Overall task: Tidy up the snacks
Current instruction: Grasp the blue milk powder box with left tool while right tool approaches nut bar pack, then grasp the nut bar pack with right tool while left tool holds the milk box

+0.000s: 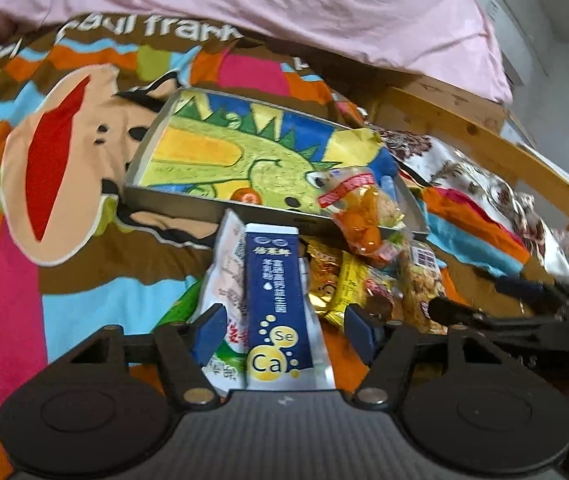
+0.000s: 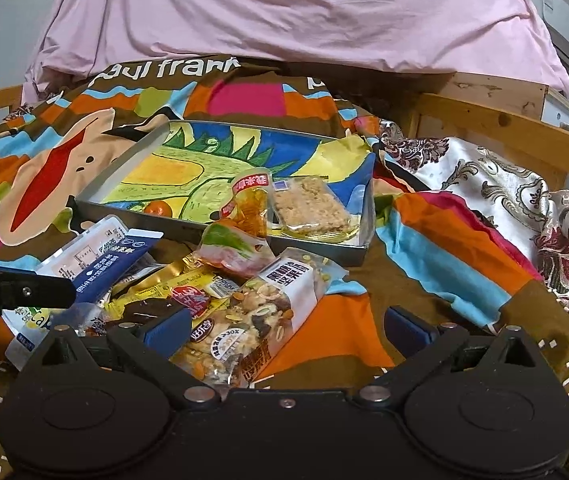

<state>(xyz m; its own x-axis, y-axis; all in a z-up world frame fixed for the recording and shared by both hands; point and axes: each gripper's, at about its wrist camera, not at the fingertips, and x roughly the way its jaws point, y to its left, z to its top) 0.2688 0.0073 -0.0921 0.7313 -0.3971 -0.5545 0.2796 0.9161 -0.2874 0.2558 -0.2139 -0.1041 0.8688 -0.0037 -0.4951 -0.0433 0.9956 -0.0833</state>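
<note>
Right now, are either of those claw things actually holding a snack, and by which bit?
Nothing is held. The left gripper is open around the blue sachet, pads apart from it. The right gripper is open over the nut bar.

Surface: bed with cartoon-print blanket (image 2: pixel 436 224).
On it: metal tray (image 2: pixel 220 227), pink quilt (image 2: pixel 284 12), floral cloth (image 2: pixel 496 184), loose snack packets (image 2: pixel 244 312).

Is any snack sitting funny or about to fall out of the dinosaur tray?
Yes. The clear packet of orange snacks hangs over the near rim of the shallow grey dinosaur tray, half in and half out. The crumbly cereal bar lies fully inside. The other packets sit jumbled on the colourful blanket.
</note>
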